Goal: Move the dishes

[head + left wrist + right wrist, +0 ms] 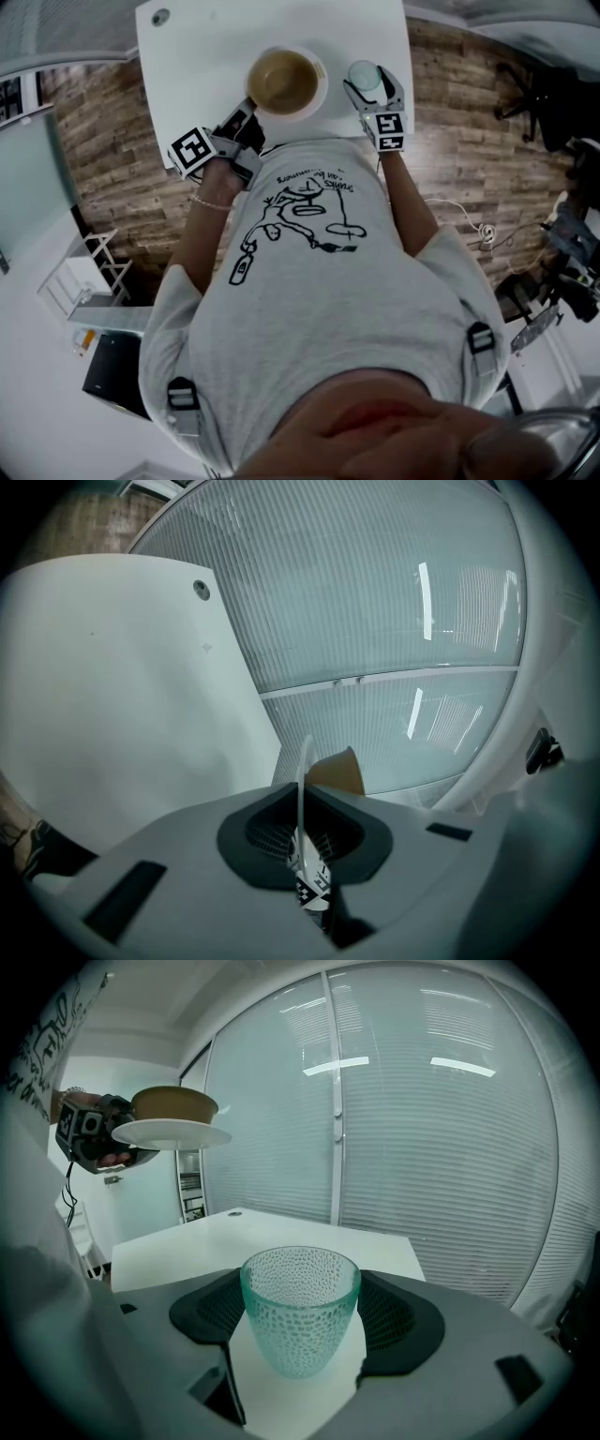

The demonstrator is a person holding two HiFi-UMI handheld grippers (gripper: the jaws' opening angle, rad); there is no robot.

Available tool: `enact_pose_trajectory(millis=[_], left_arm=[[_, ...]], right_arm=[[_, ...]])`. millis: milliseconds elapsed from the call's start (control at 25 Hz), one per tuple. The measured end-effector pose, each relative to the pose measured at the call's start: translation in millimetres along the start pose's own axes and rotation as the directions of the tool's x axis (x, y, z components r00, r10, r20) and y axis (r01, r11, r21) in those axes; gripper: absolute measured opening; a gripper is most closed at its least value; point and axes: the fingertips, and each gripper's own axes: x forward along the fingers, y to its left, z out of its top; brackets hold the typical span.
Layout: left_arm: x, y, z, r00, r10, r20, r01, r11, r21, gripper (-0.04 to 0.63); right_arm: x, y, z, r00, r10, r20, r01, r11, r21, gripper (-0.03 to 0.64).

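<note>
While both dishes hang above the white table (187,56), I hold my left gripper (247,112) pinched on a plate's (171,1132) rim, level so its brown bowl (174,1103) cannot slide, and my right gripper (373,94) clamped around an upright green glass (300,1307).

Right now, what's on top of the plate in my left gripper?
A brown bowl sits on the plate, and its inside looks empty from above. The bowl covers the plate's middle, so anything beneath it can't be seen.
</note>
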Motion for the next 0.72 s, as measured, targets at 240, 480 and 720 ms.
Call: enact_pose_trajectory(millis=[240,480,720], left_arm=[[0,0,-1,1.000,0.007,-0.003,-0.007,1.000,-0.002,0.012],[0,-5,1,1.000,0.004,-0.002,-0.004,1.000,-0.005,0.012],[0,-8,2,1.000,0.003,0.000,-0.003,1.000,0.001,0.012]], right_arm=[[4,-4,-11,1.000,-0.002,-0.016,0.002,1.000,0.006,0.383],[9,-3,-17,1.000,-0.002,-0.025,0.003,1.000,0.007,0.383],[9,-4,-26,0.999,-0.002,-0.038,0.002,1.000,0.016,0.383]])
